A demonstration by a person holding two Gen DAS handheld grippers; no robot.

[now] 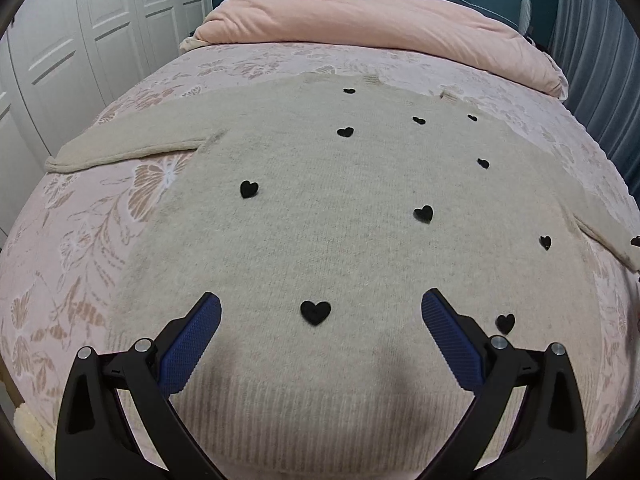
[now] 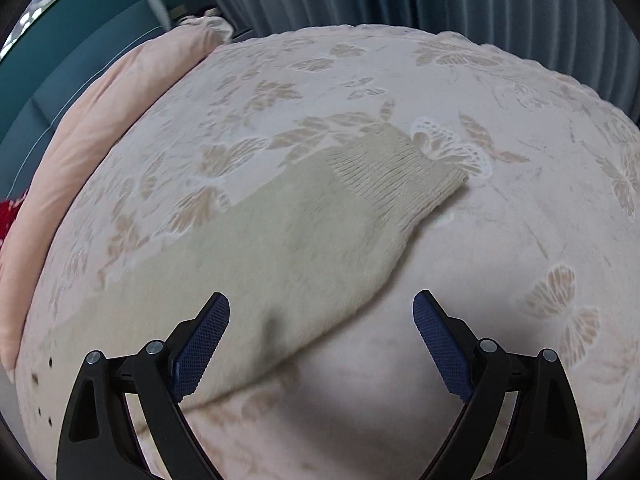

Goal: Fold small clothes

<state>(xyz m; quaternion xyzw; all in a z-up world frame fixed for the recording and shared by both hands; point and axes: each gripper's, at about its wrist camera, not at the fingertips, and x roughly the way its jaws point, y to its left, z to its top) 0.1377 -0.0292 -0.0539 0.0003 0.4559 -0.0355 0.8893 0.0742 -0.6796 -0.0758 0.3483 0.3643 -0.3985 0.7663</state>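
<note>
Cream sweater (image 1: 320, 208) lies spread flat across the frame's middle on the bedspread (image 1: 80, 248), ready for folding. Left gripper (image 1: 320, 308) hovers unclenched above the hem; right gripper (image 2: 320, 308), also empty, straddles the sleeve (image 2: 320, 220), probably to fold it inward.

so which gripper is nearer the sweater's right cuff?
Right. The right gripper hovers over that sleeve, cuff just ahead. The left gripper is over the hem.
</note>
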